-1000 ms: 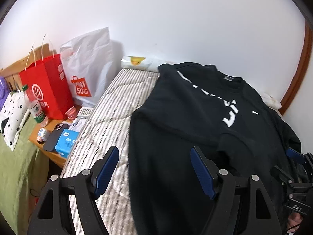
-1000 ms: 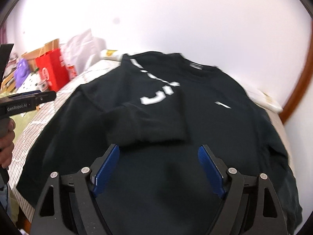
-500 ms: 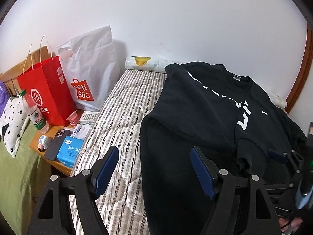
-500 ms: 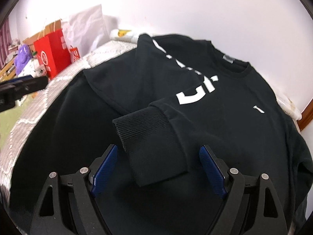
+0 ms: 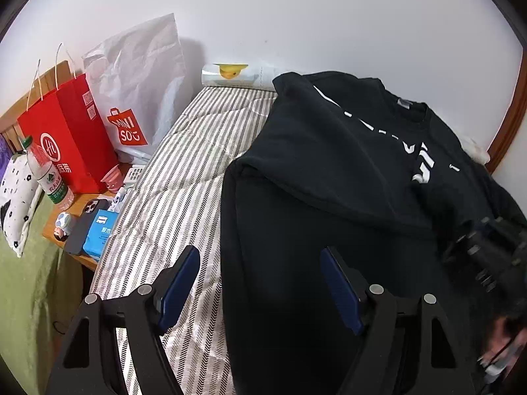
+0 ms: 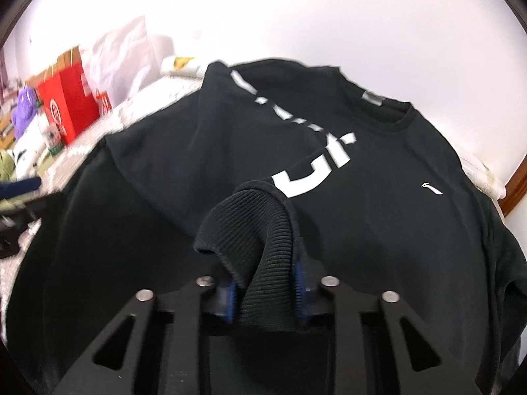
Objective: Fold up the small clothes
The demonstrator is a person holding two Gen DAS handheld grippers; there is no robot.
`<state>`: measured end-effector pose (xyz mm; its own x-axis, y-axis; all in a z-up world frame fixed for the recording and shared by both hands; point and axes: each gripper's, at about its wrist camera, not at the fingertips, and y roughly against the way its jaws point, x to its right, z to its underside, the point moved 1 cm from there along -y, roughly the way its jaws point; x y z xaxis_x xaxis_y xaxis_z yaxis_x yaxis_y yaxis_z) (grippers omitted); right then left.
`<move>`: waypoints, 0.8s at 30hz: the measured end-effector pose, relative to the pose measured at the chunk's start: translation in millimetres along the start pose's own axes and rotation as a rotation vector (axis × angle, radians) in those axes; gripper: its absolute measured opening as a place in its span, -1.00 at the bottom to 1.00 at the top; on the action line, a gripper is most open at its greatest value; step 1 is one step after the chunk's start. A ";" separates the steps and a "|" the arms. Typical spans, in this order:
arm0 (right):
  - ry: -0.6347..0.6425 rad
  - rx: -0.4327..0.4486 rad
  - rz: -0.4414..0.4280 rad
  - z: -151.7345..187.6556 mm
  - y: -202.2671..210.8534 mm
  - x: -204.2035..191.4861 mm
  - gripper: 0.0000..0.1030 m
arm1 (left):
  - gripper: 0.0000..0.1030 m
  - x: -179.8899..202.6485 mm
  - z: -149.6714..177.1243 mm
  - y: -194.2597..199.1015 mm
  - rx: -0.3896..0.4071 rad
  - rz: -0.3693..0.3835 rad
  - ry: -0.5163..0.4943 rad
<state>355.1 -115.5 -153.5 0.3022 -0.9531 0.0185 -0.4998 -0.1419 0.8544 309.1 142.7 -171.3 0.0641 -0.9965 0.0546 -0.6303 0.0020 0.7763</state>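
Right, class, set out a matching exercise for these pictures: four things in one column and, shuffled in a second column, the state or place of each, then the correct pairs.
Things
1. ribbed black sleeve cuff
2. left gripper
3. red paper carrier bag
4. clear plastic water bottle with a green cap

States or places
A. standing on the wooden bedside table, in front of the red bag
B. pinched between closing blue pads
C. upright beside a white shopping bag
D. jaws open, nothing between them, over the sweatshirt's edge

Pairs: 1-B, 2-D, 3-C, 4-A
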 end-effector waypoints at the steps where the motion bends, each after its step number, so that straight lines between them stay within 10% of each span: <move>1: -0.011 0.014 0.000 -1.7 5.8 7.3 -0.57 | 0.44 1.6 -0.1 -0.9 -0.003 -0.004 -0.004; 13: -0.242 0.135 0.035 -13.5 58.3 134.7 -0.60 | 0.44 11.8 -21.9 -18.3 -0.026 -0.092 -0.023; 24: -0.323 -0.028 0.020 26.5 24.2 186.2 -0.39 | 0.44 10.6 -21.1 -30.4 -0.060 -0.096 -0.005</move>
<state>377.7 -303.5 -143.2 0.0172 -0.9918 -0.1266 -0.4788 -0.1193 0.8698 345.3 133.8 -181.1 0.1178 -0.9927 -0.0248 -0.5740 -0.0885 0.8141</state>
